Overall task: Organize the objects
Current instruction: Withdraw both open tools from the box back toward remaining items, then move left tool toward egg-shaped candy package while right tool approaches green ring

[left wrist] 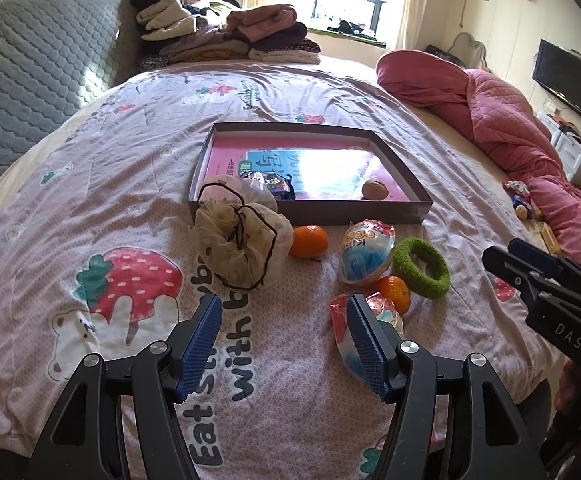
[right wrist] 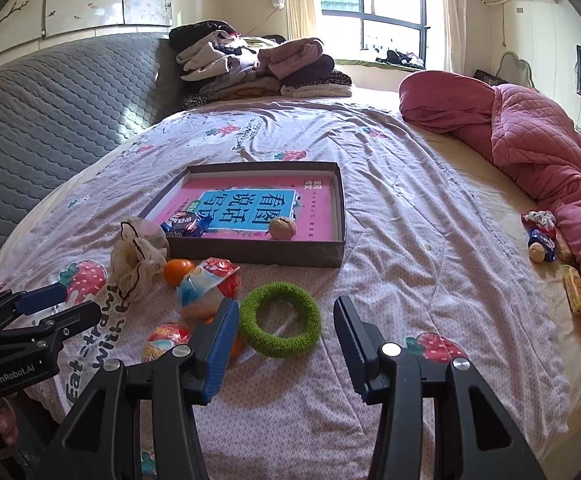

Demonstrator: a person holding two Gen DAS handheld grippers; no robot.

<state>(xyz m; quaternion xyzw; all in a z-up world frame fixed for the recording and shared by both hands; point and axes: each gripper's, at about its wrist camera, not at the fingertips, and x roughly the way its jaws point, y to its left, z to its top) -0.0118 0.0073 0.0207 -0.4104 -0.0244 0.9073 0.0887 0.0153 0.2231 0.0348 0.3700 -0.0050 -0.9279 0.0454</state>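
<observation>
Left wrist view: your left gripper [left wrist: 284, 340] stands wide open and empty over the bedspread [left wrist: 90, 184]; the mesh pouch [left wrist: 238, 236] leans against the tray [left wrist: 420, 210].
Right wrist view: your right gripper [right wrist: 286, 340] is parted, holding nothing; the green ring [right wrist: 279, 320] lies just ahead of its left finger.

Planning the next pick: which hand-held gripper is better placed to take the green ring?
Right. The green ring lies just ahead of the right hand-held gripper, whose open jaws frame it. The left hand-held gripper hovers open by the wrapped snacks, with the ring off to its right.
</observation>
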